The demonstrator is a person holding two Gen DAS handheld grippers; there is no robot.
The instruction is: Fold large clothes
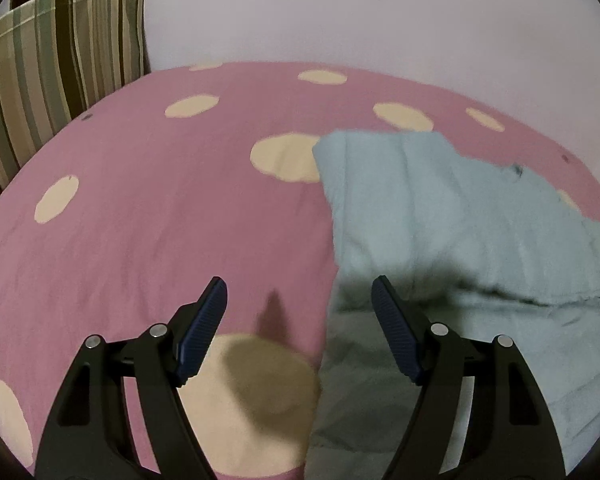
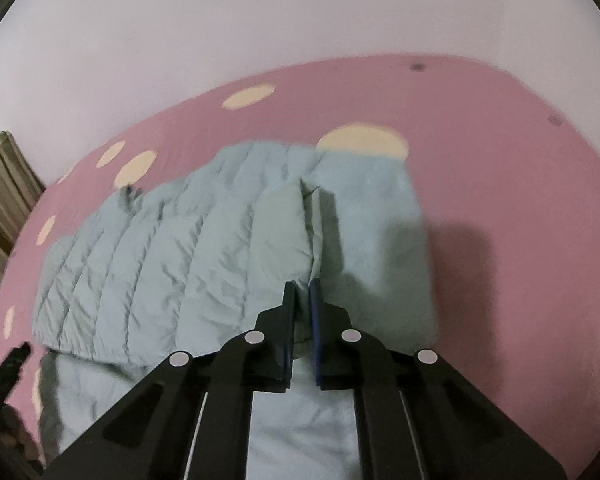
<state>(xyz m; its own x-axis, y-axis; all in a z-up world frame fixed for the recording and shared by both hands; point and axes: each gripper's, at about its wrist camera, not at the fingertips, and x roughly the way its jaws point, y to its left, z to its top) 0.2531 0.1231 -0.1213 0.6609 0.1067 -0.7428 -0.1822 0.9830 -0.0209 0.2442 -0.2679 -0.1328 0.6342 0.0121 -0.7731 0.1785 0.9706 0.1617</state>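
A pale blue quilted jacket [image 2: 180, 248] lies spread on a pink bed sheet with cream dots [image 2: 500, 160]. My right gripper [image 2: 302, 286] is shut on a raised ridge of the jacket's fabric, which runs away from the fingertips as a fold. In the left wrist view the jacket [image 1: 440, 208] fills the right half. My left gripper [image 1: 299, 284] hangs open just above its left edge. One finger [image 1: 392, 320] is over the jacket and the other over the bare sheet [image 1: 140, 200]. Nothing is between its fingers.
A striped cushion [image 1: 60, 60] stands against the pale wall [image 1: 340, 8] at the bed's far left corner, also seen as the cushion [image 2: 0, 184] at the left rim. A dark blurred object [image 2: 8, 364] sits at the lower left of the right wrist view.
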